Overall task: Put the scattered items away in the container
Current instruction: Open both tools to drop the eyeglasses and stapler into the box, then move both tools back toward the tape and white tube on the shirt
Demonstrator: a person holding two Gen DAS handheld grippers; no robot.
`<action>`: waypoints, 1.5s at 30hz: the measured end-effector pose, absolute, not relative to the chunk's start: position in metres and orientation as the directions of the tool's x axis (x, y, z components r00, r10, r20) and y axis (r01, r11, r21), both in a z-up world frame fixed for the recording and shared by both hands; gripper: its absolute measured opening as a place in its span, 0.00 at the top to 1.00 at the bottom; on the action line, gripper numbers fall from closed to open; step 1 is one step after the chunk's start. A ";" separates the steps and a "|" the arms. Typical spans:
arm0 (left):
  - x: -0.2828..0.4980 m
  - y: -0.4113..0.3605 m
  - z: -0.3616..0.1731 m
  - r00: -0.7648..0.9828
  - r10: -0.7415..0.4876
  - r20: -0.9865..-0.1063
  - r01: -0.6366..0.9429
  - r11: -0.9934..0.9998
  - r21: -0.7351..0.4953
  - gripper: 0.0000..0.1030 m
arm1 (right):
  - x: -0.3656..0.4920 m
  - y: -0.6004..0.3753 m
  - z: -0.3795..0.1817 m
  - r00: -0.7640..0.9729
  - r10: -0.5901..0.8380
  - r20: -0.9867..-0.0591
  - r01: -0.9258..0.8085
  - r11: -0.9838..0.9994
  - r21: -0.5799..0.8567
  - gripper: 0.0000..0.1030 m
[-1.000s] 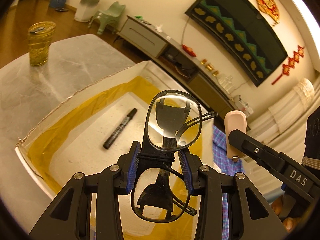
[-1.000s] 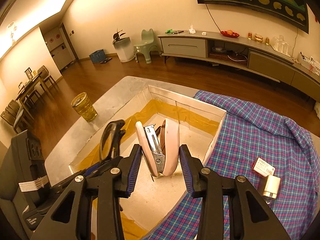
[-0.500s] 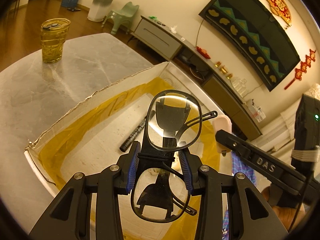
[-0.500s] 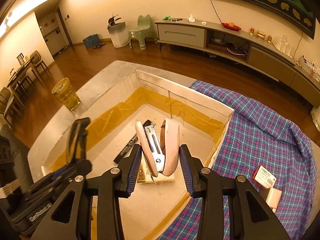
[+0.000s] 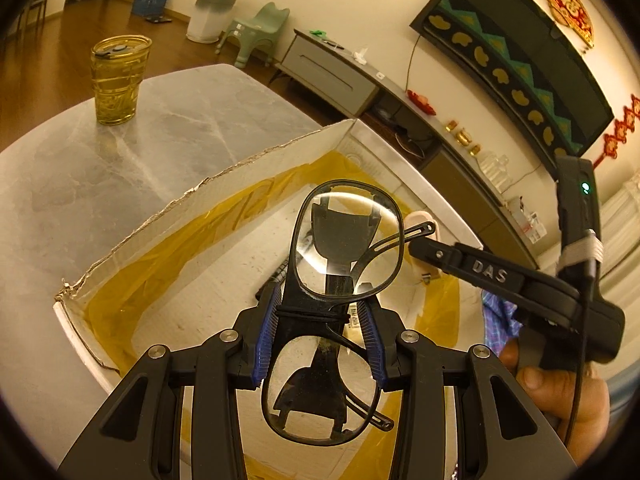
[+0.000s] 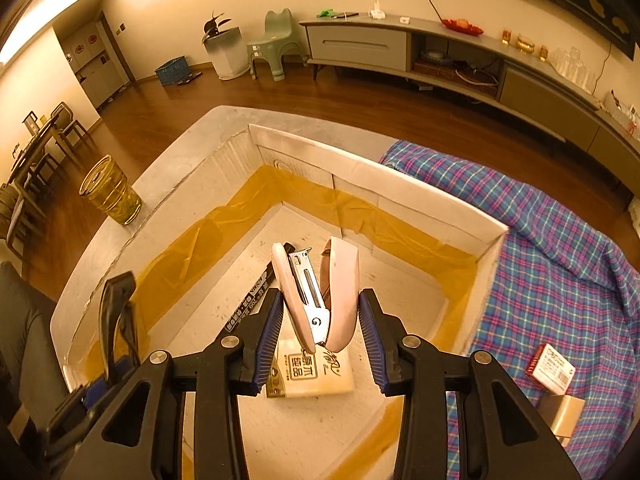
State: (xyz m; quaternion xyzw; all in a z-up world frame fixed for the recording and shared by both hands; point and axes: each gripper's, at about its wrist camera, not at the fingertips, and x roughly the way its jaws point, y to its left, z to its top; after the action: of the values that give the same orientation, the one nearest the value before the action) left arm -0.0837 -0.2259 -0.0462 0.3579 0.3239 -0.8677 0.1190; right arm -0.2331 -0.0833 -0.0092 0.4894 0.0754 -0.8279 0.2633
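My left gripper (image 5: 320, 332) is shut on black-framed glasses (image 5: 344, 240), held over the white cardboard box (image 5: 224, 172) lined with yellow tape. My right gripper (image 6: 320, 328) is shut on a pink stapler (image 6: 320, 292), also over the box (image 6: 400, 184). Inside the box lie a black marker (image 6: 250, 304) and a small beige packet (image 6: 316, 376). The right gripper with the stapler (image 5: 420, 224) shows in the left wrist view, and the glasses (image 6: 114, 320) show at the left of the right wrist view.
A yellow glass (image 5: 118, 80) stands on the marble table (image 5: 80, 168) left of the box. A plaid cloth (image 6: 560, 272) lies right of the box with a red-and-white small box (image 6: 550, 368) and a beige block (image 6: 562, 416) on it.
Both grippers have moved forward over the box and lower, still holding the glasses and the stapler. The beige packet has come into the right wrist view.
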 end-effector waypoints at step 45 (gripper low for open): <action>-0.039 -0.145 0.042 -0.834 0.001 -0.552 0.220 -0.917 -0.334 0.51 | -0.077 0.036 0.087 -0.441 -0.648 -0.621 0.637 -0.713 0.293 0.59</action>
State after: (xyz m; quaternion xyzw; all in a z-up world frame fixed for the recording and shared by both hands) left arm -0.0386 -0.1455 0.0420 0.2823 0.1958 -0.9373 0.0583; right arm -0.0766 0.0361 0.0873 0.3691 -0.0080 -0.8488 0.3785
